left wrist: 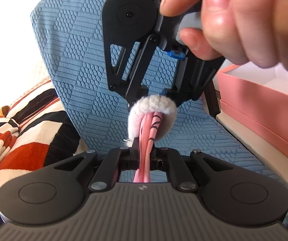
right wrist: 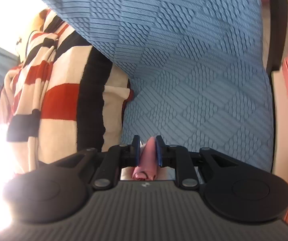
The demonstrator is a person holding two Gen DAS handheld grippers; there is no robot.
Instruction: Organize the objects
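Your left gripper [left wrist: 144, 154] was clamped tight on the pink strap [left wrist: 144, 132], its long axis running straight ahead from those fingers into your right gripper [right wrist: 147, 150], pinched narrow on the fluffy white-pink end [left wrist: 154, 110]

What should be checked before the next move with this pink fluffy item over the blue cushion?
1. Left gripper clamped on the pink straps: ok.
2. Right gripper closed on the item's white fluffy end: ok.
3. Pink material between the right gripper's blue pads: ok.
4. Item lifted clear of the blue cushion: cannot tell.
5. Pink box open to receive it: ok, its white inside shows.
6. Striped blanket away from both grippers: ok.
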